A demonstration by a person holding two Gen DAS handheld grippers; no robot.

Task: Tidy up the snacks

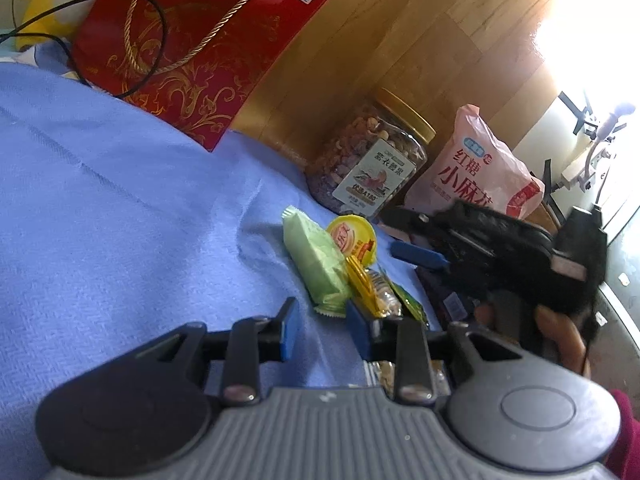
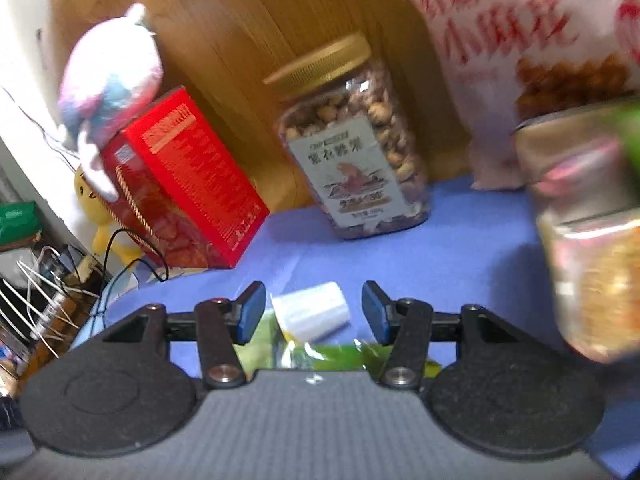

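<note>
Blue cloth point(image 1: 120, 200) covers the tabletop against a wooden wall. Left tool point(image 1: 322, 326) hangs slightly parted and empty beside the small green and yellow snack packets point(image 1: 316, 264). Right tool point(image 2: 313, 312), jaws apart and holding nothing, should centre over the white plastic cup point(image 2: 312, 314) before closing, well short of the gold-lidded clear nut jar point(image 2: 352, 140).

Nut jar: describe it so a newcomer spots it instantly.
Find the wooden panel behind the blue cloth. Against it stand a red gift box, then the nut jar, then a pink snack bag. The jar alone is clear plastic with a gold screw lid.
</note>
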